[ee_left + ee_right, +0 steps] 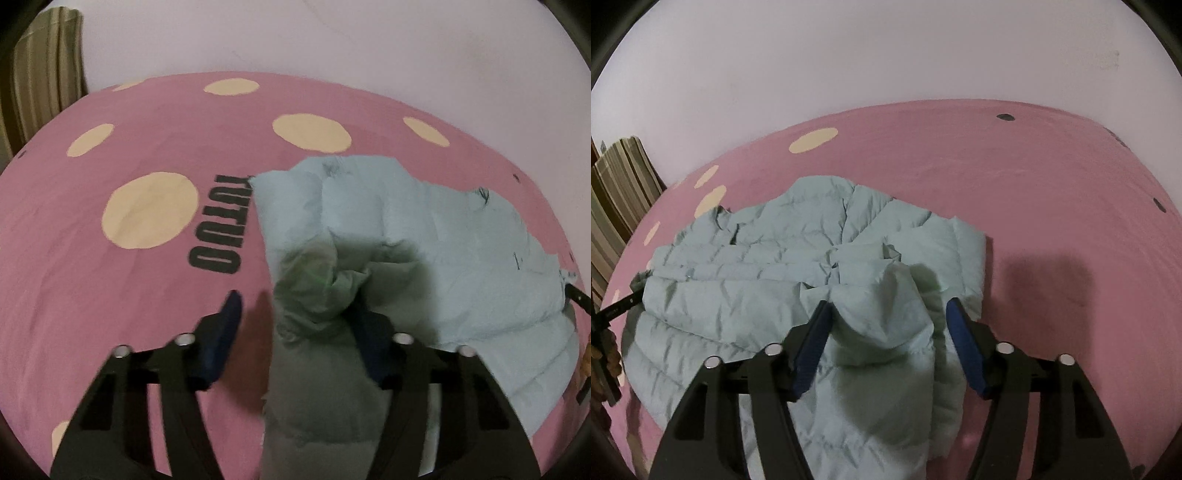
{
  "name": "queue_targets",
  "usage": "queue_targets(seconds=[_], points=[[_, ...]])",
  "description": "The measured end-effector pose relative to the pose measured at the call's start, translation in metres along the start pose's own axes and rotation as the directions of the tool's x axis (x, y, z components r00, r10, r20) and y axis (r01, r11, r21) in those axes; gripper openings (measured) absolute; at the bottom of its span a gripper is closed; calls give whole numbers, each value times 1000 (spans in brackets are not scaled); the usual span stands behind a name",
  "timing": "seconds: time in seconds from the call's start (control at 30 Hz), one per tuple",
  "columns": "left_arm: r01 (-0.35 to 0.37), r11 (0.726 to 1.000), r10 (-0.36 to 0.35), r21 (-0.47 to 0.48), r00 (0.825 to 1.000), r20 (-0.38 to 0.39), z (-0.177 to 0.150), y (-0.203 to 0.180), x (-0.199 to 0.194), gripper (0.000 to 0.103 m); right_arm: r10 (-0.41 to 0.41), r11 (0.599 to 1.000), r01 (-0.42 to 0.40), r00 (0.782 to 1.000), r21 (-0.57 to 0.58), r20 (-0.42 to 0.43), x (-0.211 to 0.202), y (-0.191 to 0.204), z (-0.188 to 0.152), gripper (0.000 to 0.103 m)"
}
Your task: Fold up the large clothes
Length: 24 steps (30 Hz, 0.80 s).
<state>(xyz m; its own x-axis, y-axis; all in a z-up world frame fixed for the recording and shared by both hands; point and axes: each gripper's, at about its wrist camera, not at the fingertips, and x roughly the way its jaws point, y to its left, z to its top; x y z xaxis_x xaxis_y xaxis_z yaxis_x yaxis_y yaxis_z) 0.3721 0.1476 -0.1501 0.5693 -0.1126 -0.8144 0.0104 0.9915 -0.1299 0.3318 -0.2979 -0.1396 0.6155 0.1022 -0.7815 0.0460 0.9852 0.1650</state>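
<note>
- A pale green quilted jacket (768, 273) lies crumpled on a pink bed sheet (1052, 206) with cream dots, towards the near edge of the bed, a plain white wall (849, 55) behind it.
- In the left wrist view the left gripper (295, 310) straddles a raised fold of the jacket (424, 229) at the garment's left border, beside the black lettering (218, 225) printed on the sheet.
- Its jaws stand about half apart: the right pad is buried in the cloth, while the left pad (225, 325) is clear of it with pink sheet showing between. No grip is made.
- In the right wrist view the right gripper (886, 314) frames a bunched ridge at the jacket's right border, jaws also about half apart.
- There the left blue pad (812, 339) touches the cloth; the right pad (964, 343) appears to stand just off it. Whether the fabric is pinched cannot be told for sure.
- Step in hand, as it appears: taking hold of both sides of the jacket for a fold; the garment is not yet flat or squared.
- The next move calls for both jaws to clamp fully on their ridges, catching the padded layers, before any lift.
- A striped curtain (40, 74) hangs past the bed's far left corner.
</note>
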Motion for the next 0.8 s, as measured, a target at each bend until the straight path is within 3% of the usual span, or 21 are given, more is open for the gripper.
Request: queue_targets(seconds=[0.07, 0.2, 0.27, 0.57, 0.8], points=[[7, 1000, -7, 22, 1000, -5, -1, -4, 3, 33, 2, 1000, -2, 1000, -16, -19, 6, 3, -1, 34], [-29, 997, 28, 67, 999, 16, -4, -16, 3, 14, -5, 999, 5, 1000, -42, -9, 7, 11, -6, 17], [-54, 996, 52, 74, 998, 36, -6, -20, -2, 10, -9, 999, 10, 1000, -44, 8, 3, 14, -9, 10], [-111, 992, 100, 67, 982, 159, -4, -30, -54, 5, 14, 999, -10, 993, -32, 118, -43, 17, -5, 6], [-147, 987, 132, 59, 968, 212, 46, -42, -65, 5, -2, 999, 11, 982, -45, 190, -58, 23, 37, 6]])
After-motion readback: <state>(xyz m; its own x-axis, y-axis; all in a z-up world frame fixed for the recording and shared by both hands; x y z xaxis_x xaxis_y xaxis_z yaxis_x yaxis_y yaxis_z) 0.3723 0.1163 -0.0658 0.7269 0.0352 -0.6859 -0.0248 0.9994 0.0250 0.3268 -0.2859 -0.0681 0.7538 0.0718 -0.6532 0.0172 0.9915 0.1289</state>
